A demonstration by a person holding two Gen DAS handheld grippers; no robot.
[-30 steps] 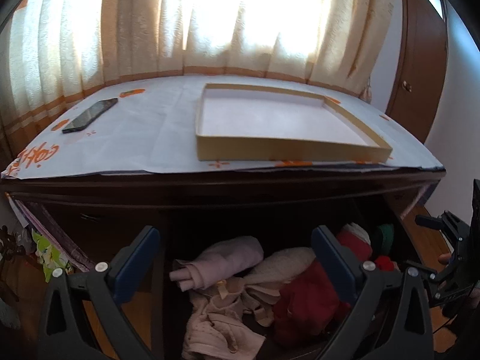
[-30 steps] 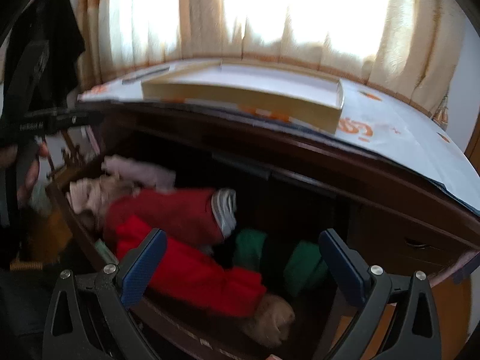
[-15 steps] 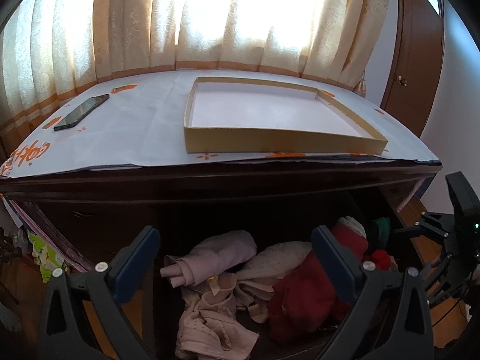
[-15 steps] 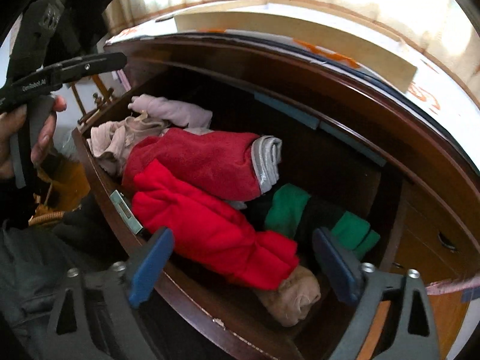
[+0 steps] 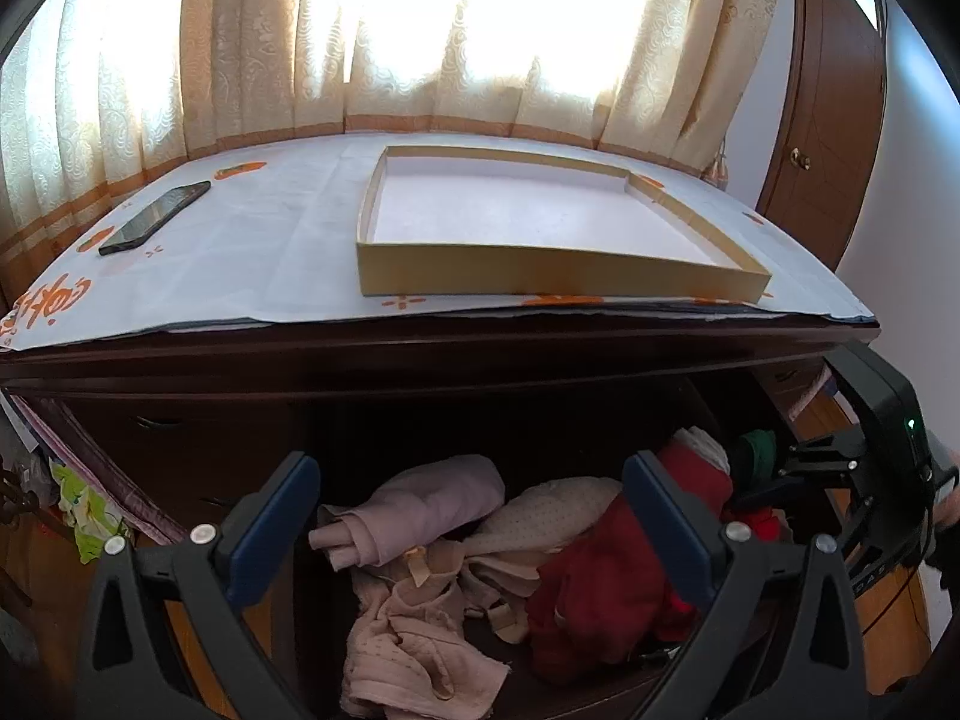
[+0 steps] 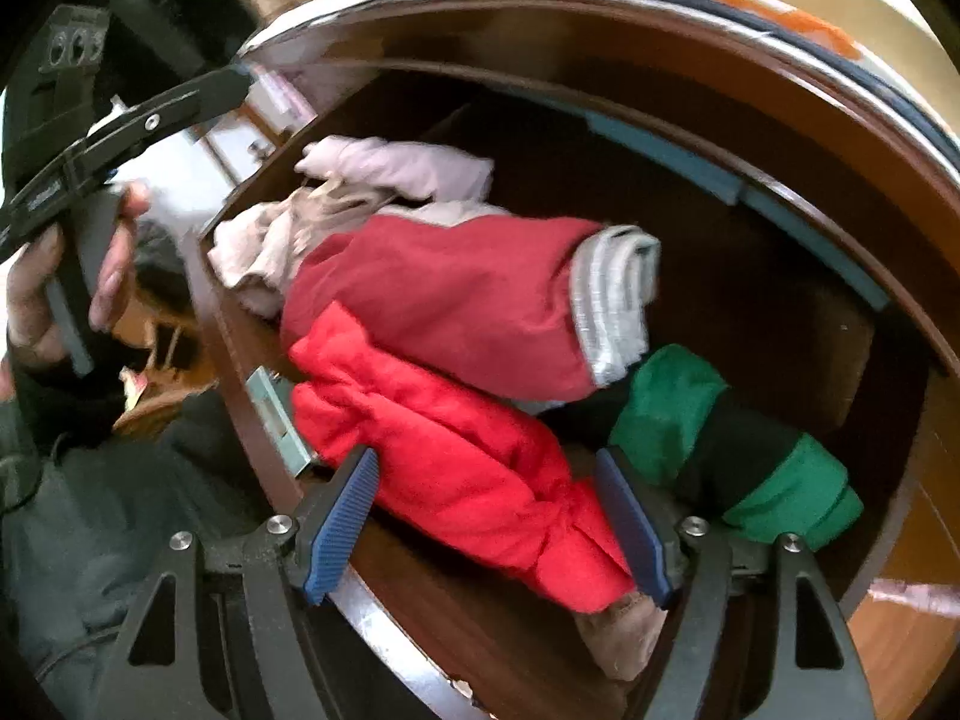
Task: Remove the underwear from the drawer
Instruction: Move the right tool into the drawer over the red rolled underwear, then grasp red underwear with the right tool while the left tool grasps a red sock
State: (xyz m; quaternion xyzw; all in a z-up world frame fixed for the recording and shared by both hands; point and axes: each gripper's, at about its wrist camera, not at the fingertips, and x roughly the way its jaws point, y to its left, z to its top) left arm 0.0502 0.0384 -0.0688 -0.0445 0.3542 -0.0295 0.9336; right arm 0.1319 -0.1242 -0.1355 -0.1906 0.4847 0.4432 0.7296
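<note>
- Looking into the open drawer (image 6: 264, 420), the underwear is all still in there: a bright red piece (image 6: 456, 456) at the front, a darker red one (image 6: 444, 294) behind it, green rolls (image 6: 678, 414) off to the side, pale pink bits (image 6: 396, 165) at the far end.
- The right tongs (image 6: 492, 531) are angled down over the drawer's front edge, jaws closing but still apart. The bright red piece sits between the blue pads (image 6: 342, 525), and they don't seem to be pressing on it, so nothing's gripped.
- The left tongs (image 5: 471, 531) hang wide apart above the pink pile (image 5: 420, 618), touching nothing.
- From the left wrist view, the worktop (image 5: 270, 252) on the dresser carries a shallow cardboard tray (image 5: 540, 285) and a phone (image 5: 153, 219).
</note>
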